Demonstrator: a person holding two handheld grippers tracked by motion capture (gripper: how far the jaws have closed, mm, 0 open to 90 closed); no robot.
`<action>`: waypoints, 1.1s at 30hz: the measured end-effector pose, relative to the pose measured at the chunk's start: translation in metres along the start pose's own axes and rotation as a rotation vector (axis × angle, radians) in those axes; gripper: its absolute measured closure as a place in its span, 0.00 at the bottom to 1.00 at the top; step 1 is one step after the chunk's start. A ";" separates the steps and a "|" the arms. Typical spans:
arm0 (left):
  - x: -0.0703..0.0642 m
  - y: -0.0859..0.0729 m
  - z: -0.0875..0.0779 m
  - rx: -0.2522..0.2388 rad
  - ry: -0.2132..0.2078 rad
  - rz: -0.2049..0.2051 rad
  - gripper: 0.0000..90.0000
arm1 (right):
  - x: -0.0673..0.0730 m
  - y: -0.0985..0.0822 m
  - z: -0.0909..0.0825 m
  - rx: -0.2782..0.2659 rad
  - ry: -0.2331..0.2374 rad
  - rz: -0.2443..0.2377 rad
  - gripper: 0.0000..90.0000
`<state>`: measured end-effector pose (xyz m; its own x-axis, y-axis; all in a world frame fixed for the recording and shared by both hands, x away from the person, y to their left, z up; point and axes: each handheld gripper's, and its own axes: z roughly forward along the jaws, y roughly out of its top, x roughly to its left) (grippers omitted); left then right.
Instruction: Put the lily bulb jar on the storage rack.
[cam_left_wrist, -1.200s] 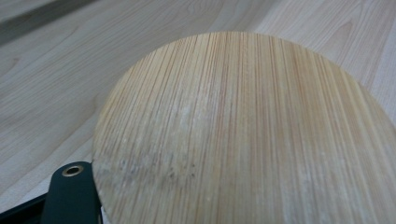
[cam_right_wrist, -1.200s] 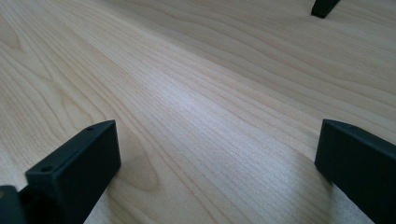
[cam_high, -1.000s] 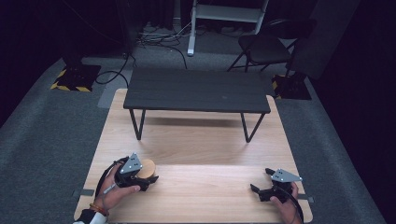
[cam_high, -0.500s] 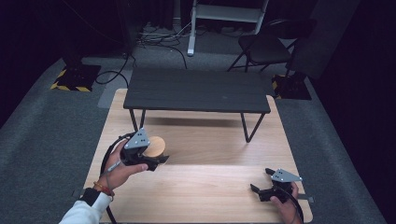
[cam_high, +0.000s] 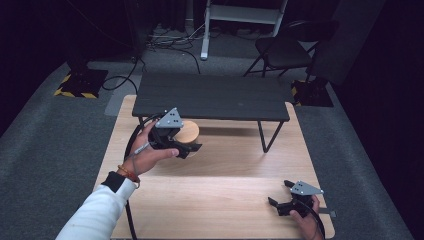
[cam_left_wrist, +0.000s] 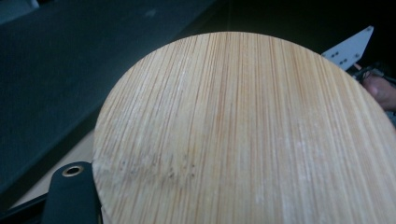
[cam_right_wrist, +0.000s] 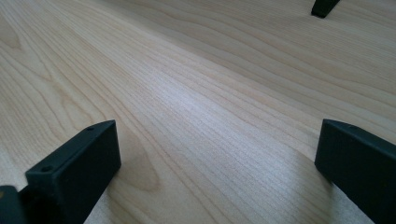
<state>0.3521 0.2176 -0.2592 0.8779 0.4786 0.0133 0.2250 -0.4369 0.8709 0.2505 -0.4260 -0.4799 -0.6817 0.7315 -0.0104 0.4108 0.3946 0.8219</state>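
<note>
Table (cam_high: 220, 200): a pale wood top fills the lower half of the high view, its near part bare; both hands work over it.
Bench (cam_high: 210, 96): a low black bench on thin metal legs stands across the far part of the table, its top empty. It looks the likely place for what is being carried.
Left gripper (cam_high: 187, 146): held off the table in the person's left hand, just in front of the bench's left end and tipped toward it, its grey plate upward. The jaws are clamped on the disc, gripping it by the edge so the flat faces stay free.
Disc (cam_left_wrist: 243, 135): a round bamboo piece, perhaps a lid or coaster. In the left gripper view its striped face crowds the lens, with one black jaw showing at the lower left. In the high view the disc (cam_high: 186, 131) sits between the gripper and the bench's front edge, clear of the table. Judged from that height and lean, it is being taken to the bench and has not yet been set down.
Right gripper (cam_high: 280, 202): parked low at the near right corner of the table, well apart from the disc. In the right gripper view its jaws stand wide with bare wood between them, grasping nothing, apparently waiting.
</note>
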 end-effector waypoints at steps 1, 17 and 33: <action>0.002 0.005 0.002 -0.006 -0.005 0.001 0.29 | 0.000 0.000 0.000 0.000 0.000 0.000 0.00; 0.029 0.070 0.040 0.014 0.035 0.033 0.29 | 0.000 0.000 0.000 0.000 0.000 0.000 0.00; 0.064 0.087 0.094 0.030 0.089 0.007 0.29 | 0.000 0.000 0.000 0.000 0.000 -0.001 0.00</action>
<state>0.4675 0.1384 -0.2284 0.8389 0.5406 0.0643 0.2326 -0.4627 0.8555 0.2505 -0.4260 -0.4799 -0.6819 0.7313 -0.0109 0.4104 0.3949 0.8220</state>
